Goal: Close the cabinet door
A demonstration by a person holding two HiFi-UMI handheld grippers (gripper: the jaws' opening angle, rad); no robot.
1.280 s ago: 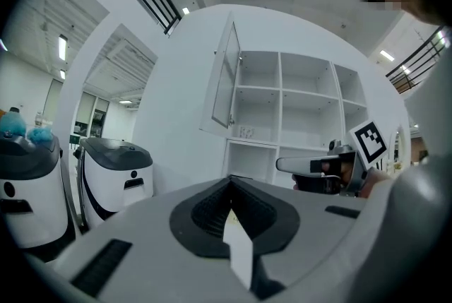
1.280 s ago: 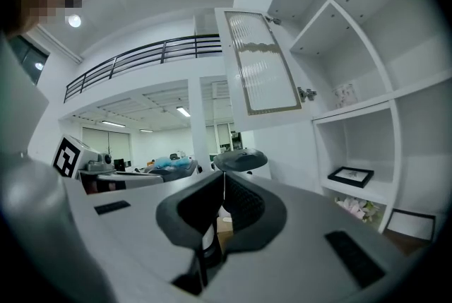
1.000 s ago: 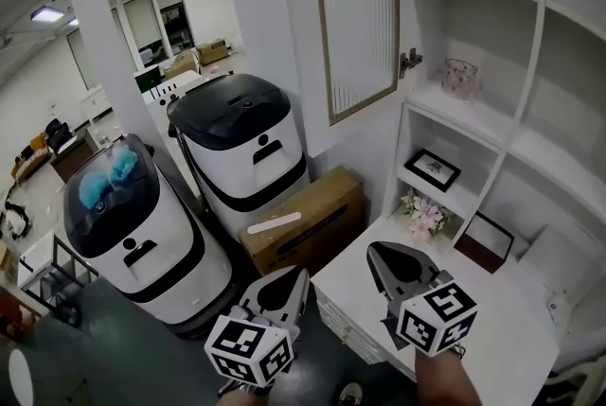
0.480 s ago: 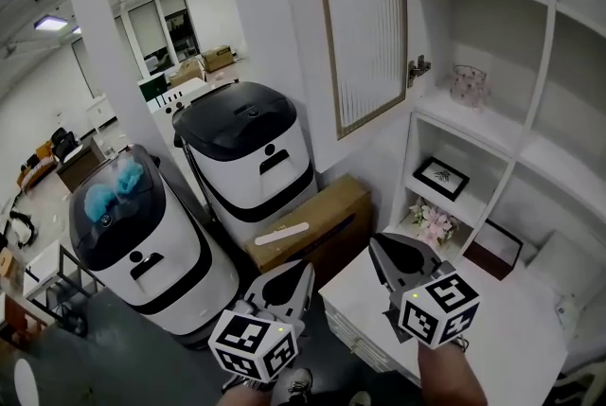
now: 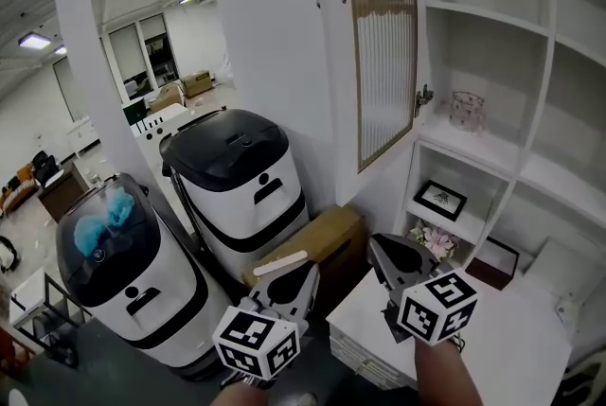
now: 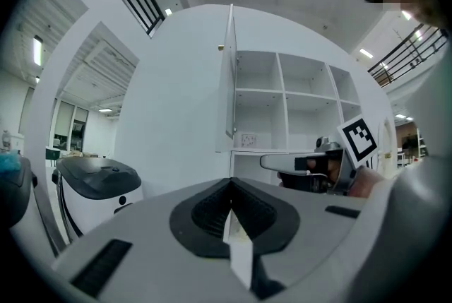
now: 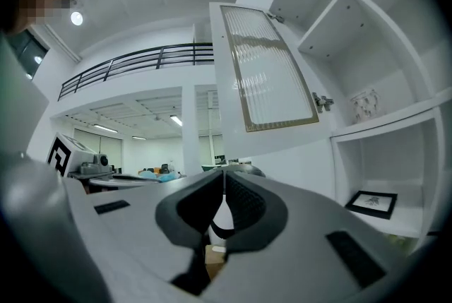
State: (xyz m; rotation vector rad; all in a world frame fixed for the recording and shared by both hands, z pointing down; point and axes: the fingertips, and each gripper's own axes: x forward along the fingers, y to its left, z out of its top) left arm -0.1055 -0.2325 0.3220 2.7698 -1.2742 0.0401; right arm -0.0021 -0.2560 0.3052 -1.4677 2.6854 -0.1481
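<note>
– Two machines stand on the far left, yes?
– Yes. There's a white rounded machine with a teal-tinted dark lid (image 5: 112,234), and beside it a white machine with a glossy black lid (image 5: 232,134). A brown cardboard box (image 5: 327,234) sits on the floor against the second one.
– And the left gripper (image 5: 305,273)?
– It's low in the head view, over the box's near edge. Its own view shows the fingers (image 6: 205,213) pressed together with nothing between them.
– The right gripper (image 5: 381,250)?
– It's just beside the left one, over the corner of the white bench (image 5: 502,338). Its fingers (image 7: 244,206) are likewise closed and empty.
– Where's the door?
– The white-framed cabinet door with a ribbed glass panel and gold trim (image 5: 383,44) stands swung out from the white shelf unit (image 5: 492,11). It's hinged at its right edge. It's above and ahead of both grippers, and neither touches it.
– What's on the shelves?
– A patterned glass tumbler (image 5: 465,110) sits near the hinge. Below it is a black-framed picture (image 5: 440,200). Lower still are pink flowers (image 5: 434,240) and a dark brown box-like thing (image 5: 492,260).
</note>
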